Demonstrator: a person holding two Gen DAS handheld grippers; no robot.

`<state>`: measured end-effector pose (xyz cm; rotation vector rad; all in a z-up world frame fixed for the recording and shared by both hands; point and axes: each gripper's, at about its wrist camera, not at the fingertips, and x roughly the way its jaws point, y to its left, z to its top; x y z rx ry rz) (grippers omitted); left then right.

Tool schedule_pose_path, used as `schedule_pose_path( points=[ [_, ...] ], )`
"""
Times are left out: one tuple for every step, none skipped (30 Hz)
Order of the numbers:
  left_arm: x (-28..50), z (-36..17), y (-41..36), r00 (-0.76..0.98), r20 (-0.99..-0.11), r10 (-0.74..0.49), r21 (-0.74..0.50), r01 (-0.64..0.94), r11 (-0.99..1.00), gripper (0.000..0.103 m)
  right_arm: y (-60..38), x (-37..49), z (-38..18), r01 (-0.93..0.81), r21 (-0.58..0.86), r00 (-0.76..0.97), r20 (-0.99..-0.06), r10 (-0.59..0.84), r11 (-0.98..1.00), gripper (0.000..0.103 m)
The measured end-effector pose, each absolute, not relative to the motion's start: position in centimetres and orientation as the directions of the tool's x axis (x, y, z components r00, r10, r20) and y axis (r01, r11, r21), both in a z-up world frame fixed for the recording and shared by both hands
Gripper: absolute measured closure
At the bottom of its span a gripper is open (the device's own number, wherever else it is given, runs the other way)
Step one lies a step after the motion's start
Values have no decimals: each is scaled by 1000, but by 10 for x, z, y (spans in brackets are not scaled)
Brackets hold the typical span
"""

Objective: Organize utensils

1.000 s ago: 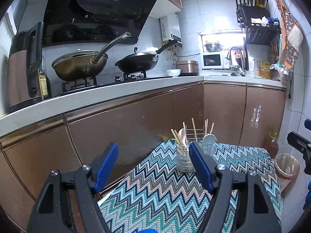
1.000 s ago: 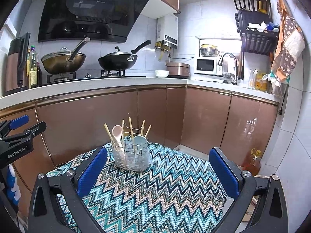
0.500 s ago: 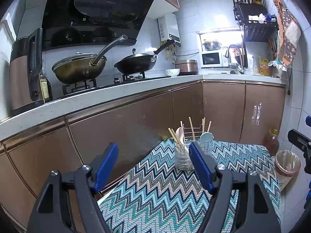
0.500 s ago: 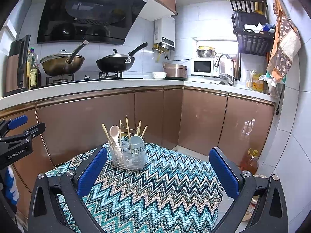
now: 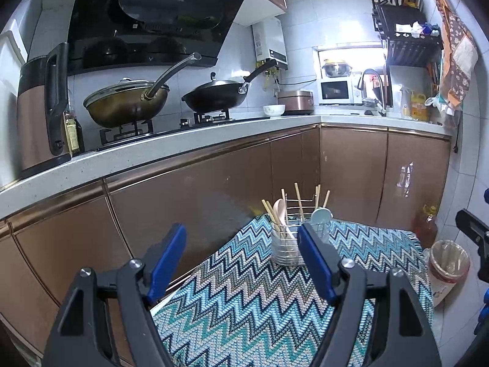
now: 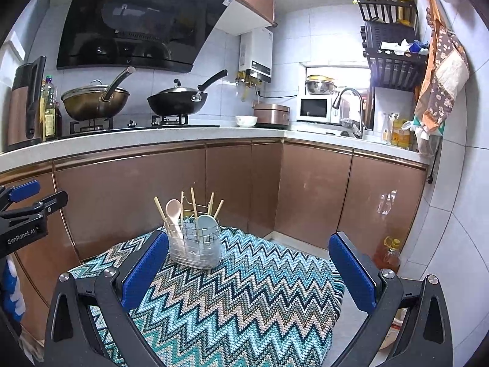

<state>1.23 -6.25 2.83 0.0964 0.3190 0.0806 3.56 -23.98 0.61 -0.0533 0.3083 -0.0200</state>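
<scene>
A small table draped in a blue, teal and beige zigzag cloth (image 6: 244, 299) stands before brown kitchen cabinets; a clear utensil holder (image 6: 195, 244) with chopsticks and spoons sits upright near the cloth's far edge

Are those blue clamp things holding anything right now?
No. The left gripper and right gripper both stand open and empty, short of the utensil holder on the zigzag cloth.

open tongs (image 5: 241, 255) before utensil holder (image 5: 284, 244)
</scene>
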Motion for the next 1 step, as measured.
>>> schedule_pose_path(
  points=[
    [14,28,-63,944,-314,97,109,-66,992,29,-240,36,6,10,-54,952,-304,-26,998,0]
  ],
)
